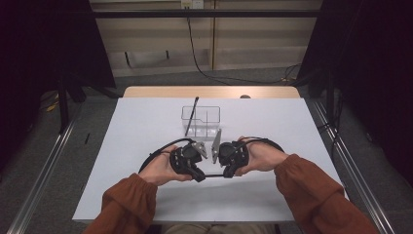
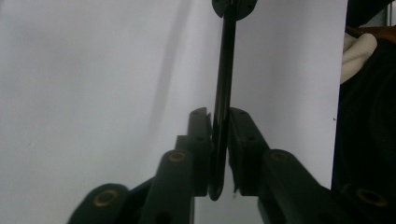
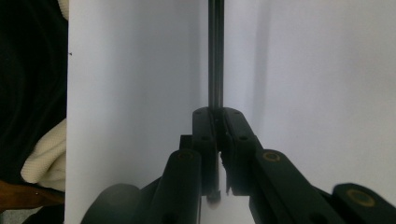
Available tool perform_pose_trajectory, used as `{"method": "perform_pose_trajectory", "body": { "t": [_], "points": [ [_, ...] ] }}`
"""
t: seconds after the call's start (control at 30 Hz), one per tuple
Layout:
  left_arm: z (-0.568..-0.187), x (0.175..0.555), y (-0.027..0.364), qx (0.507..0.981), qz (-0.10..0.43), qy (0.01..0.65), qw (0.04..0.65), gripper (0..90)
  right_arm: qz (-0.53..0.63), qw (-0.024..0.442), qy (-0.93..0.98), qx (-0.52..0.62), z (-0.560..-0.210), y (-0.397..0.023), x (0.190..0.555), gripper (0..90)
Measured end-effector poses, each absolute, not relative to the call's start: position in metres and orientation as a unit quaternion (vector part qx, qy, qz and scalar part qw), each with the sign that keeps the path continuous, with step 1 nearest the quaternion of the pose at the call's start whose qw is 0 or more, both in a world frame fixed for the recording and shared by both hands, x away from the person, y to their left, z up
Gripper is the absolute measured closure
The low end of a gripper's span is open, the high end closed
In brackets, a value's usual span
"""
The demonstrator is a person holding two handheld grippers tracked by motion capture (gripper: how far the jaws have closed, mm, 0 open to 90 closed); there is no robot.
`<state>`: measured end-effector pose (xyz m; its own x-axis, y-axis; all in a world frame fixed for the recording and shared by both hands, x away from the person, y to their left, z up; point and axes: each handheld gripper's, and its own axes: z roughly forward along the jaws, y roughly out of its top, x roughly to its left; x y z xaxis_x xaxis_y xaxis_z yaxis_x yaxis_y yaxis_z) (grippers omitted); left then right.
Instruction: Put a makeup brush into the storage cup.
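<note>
A thin black stick lies level between my two grippers, just above the white table top near its front. My left gripper holds one end and my right gripper holds the other, tips facing each other. In the left gripper view the stick runs up from between the jaws of the left gripper, which are shut on it. In the right gripper view the stick rises from the right gripper, clamped tight between its pads.
A clear plastic box stands just behind the grippers at the table's middle, with a second black stick leaning out of its left side. Dark curtains and metal rails flank the table. Cables run across the floor behind.
</note>
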<state>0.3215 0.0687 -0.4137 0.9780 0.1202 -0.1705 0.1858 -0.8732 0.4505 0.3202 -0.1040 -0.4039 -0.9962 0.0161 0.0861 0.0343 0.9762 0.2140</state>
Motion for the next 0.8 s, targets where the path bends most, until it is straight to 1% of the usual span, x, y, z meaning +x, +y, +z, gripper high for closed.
{"method": "perform_pose_trajectory", "body": {
  "t": [0.03, 0.13, 0.27, 0.3, 0.37, 0.43, 0.57, 0.8],
  "points": [
    [-0.4141, 0.3206, 0.0686, 0.963, -0.073, 0.088, 0.244, 80.8, -0.111, 0.042, -0.993, -0.013, -0.4042, -0.1042, 0.3203, 84.3],
    [-0.4138, 0.3216, 0.0678, 0.965, -0.072, 0.078, 0.24, 81.6, -0.11, 0.042, -0.993, -0.013, -0.4046, -0.1048, 0.3202, 84.2],
    [-0.4146, 0.3214, 0.0677, 0.963, -0.081, 0.084, 0.244, 82.6, -0.112, 0.041, -0.993, -0.016, -0.4054, -0.1057, 0.3206, 83.9],
    [-0.4162, 0.318, 0.0669, 0.956, -0.085, 0.105, 0.26, 83.1, -0.114, 0.039, -0.993, -0.016, -0.4055, -0.1059, 0.3204, 83.6],
    [-0.4129, 0.3229, 0.0699, 0.964, -0.078, 0.068, 0.246, 83.5, -0.122, 0.035, -0.992, -0.01, -0.4056, -0.1067, 0.3219, 83.4],
    [-0.4134, 0.3206, 0.0702, 0.959, -0.076, 0.081, 0.262, 83.9, -0.121, 0.036, -0.992, -0.016, -0.4046, -0.1075, 0.3225, 83.0],
    [-0.4136, 0.3214, 0.0699, 0.958, -0.079, 0.08, 0.263, 84.2, -0.123, 0.032, -0.992, -0.021, -0.4039, -0.1091, 0.3239, 81.5],
    [-0.4124, 0.3224, 0.0717, 0.959, -0.079, 0.08, 0.262, 84.2, -0.13, 0.039, -0.99, -0.022, -0.405, -0.1088, 0.3245, 76.7]
  ]
}}
